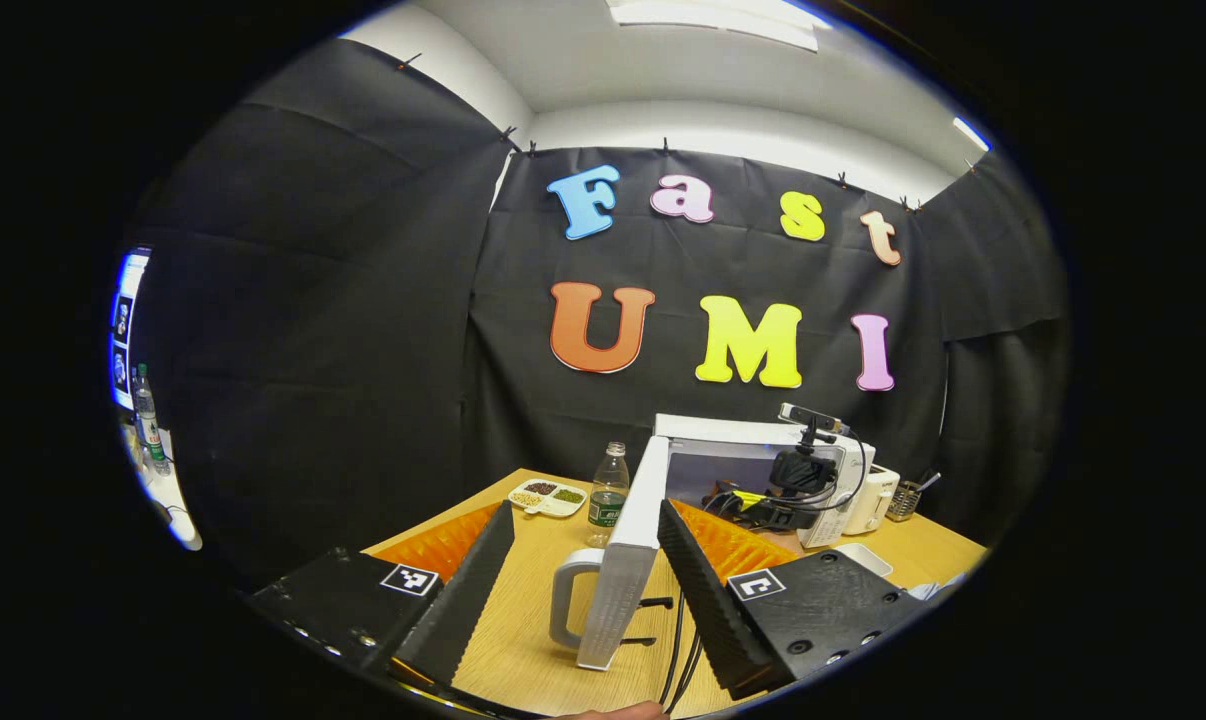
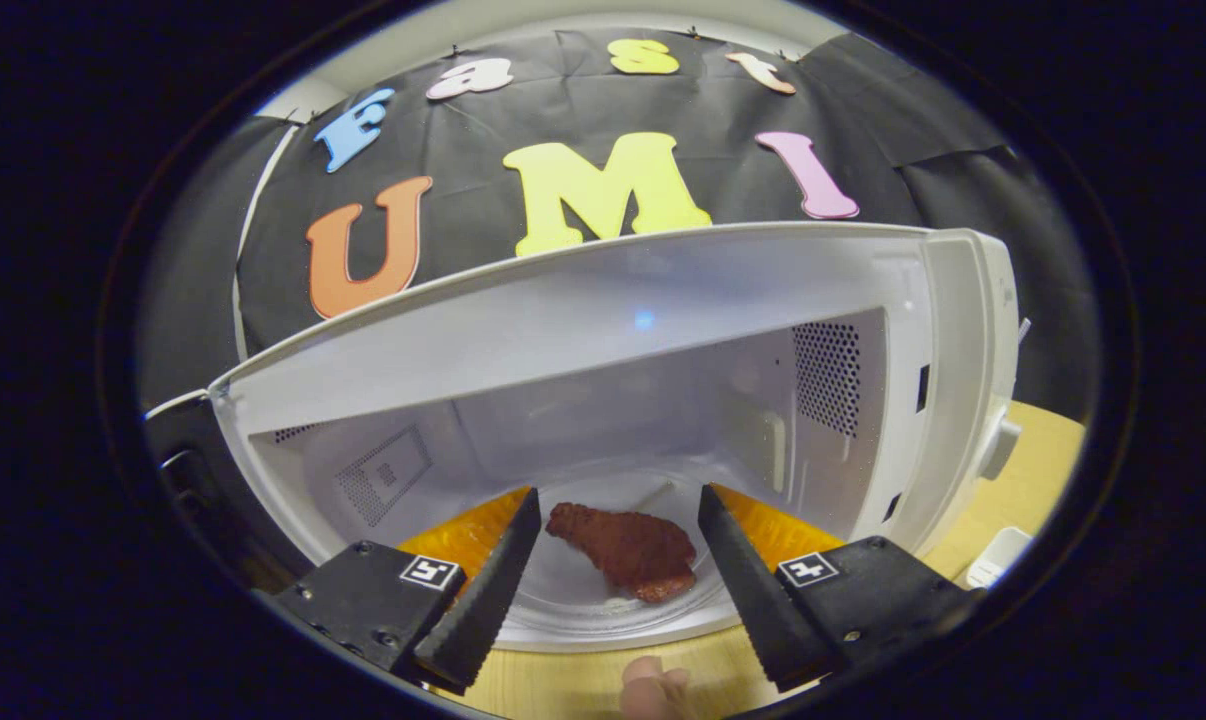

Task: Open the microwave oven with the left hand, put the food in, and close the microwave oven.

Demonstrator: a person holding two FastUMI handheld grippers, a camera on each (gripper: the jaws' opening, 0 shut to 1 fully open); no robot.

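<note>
Right gripper: fingers spread, empty, at the oven mouth.
Food: brown piece lying on the turntable inside the microwave oven.
Left gripper: fingers wide around the open door, probably ready to swing it closed.

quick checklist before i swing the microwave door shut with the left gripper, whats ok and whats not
1. Food inside: ok. The brown piece of food lies on the floor of the microwave cavity.
2. Right gripper released: ok. Fingers apart, food lying loose between them.
3. Right gripper clear of the doorway: not ok. It sits right at the opening; draw it back first.
4. Door free to swing: cannot tell. It stands open, edge on, with black cables on the table beside it.
5. Left gripper on the door handle: not ok. Fingers open, handle and door edge between them, ungripped.
</note>
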